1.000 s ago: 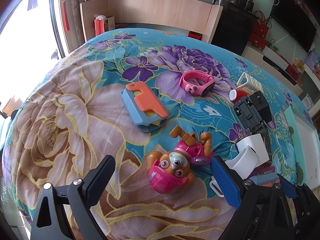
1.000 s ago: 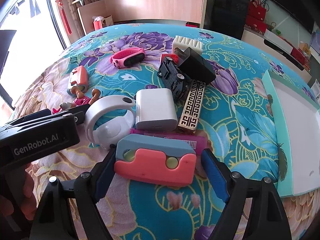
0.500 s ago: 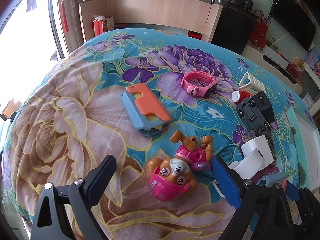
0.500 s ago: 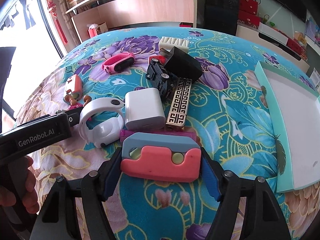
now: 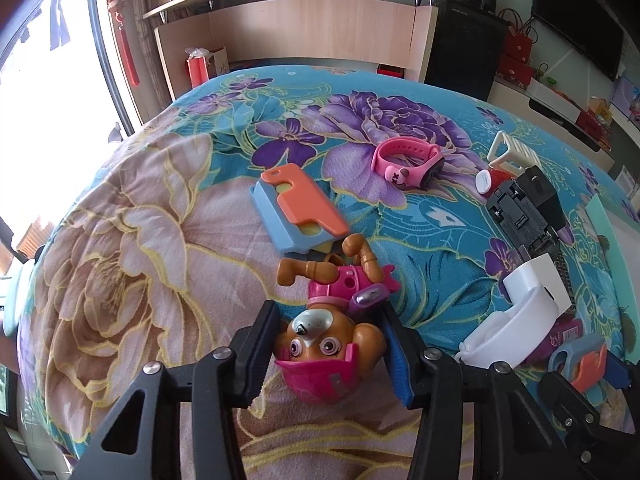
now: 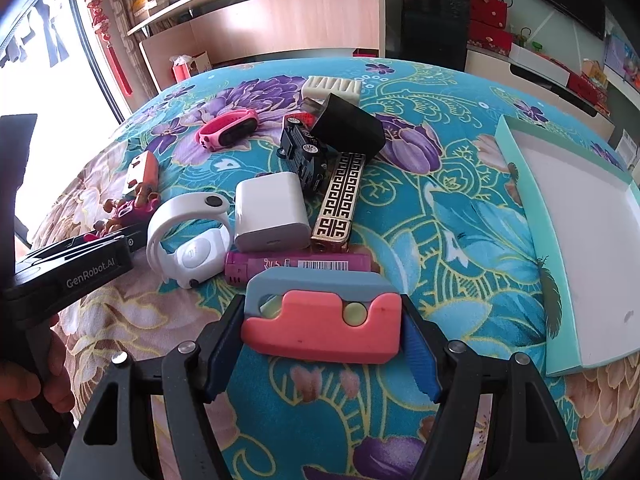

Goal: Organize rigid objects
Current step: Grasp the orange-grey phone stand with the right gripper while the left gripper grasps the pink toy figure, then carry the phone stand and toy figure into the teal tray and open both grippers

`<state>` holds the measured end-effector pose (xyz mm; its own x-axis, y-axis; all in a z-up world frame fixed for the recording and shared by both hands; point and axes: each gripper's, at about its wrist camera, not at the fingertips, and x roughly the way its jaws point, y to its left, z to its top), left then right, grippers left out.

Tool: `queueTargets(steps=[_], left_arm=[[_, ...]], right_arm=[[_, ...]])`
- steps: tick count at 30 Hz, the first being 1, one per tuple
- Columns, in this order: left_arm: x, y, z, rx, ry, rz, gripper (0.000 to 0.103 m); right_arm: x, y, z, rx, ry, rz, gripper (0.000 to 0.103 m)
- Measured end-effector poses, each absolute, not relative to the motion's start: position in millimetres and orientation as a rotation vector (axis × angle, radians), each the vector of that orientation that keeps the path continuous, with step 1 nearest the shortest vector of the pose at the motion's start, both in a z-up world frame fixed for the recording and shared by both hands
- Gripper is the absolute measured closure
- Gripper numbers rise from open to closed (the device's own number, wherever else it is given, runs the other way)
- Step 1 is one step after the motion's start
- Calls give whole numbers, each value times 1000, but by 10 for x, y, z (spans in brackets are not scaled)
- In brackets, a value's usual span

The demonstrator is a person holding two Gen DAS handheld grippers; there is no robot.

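The left gripper [image 5: 328, 354] has just closed its jaws in on the brown plastic puppy figure in a pink helmet and vest [image 5: 332, 320]; both blue pads press against the sides of its head. The right gripper [image 6: 322, 354] has its jaws set wide, pads tight against the two ends of a flat grey-blue and coral plastic slider toy [image 6: 322, 316], which sits crosswise between them.

The puppy lies on its back, head towards the gripper, legs pointing up the bed. Just beyond its feet lies a second blue and orange slider toy [image 5: 298, 210], touching or nearly touching them.

Everything rests on a bed with a teal floral bedspread [image 6: 460, 216]. Past the held slider lie a magenta lighter [image 6: 296, 266], a white watch-like band [image 6: 188, 236], a white charger block [image 6: 270, 210], a gold patterned bar [image 6: 340, 200], a black toy car [image 6: 306, 152] and a black box [image 6: 348, 128], all huddled together. A pink wristband [image 6: 226, 130] lies apart towards the far edge. A shallow white tray with a mint rim [image 6: 520, 184] sits at the bed's right edge. Wooden shelving [image 5: 320, 20] backs the room.
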<state>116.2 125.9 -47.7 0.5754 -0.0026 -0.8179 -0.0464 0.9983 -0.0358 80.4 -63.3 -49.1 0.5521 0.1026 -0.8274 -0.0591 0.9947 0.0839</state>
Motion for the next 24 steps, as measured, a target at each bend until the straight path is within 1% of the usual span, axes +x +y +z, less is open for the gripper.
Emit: queueTargets(steps=[2, 9, 14, 19, 24], left_arm=[[1122, 1267, -466, -68, 938, 24, 63], [987, 1263, -386, -75, 893, 59, 63], [899, 1192, -66, -51, 804, 64, 63], [909, 920, 333, -22, 721, 5, 63], [1037, 442, 490, -8, 738, -97, 63]], right_arm=[[784, -643, -480, 51, 974, 97, 30], [710, -722, -371, 97, 919, 120, 30], [707, -791, -223, 112, 867, 125, 30], [790, -994, -15, 125, 819, 78, 30], [934, -1418, 112, 162, 819, -30, 30]])
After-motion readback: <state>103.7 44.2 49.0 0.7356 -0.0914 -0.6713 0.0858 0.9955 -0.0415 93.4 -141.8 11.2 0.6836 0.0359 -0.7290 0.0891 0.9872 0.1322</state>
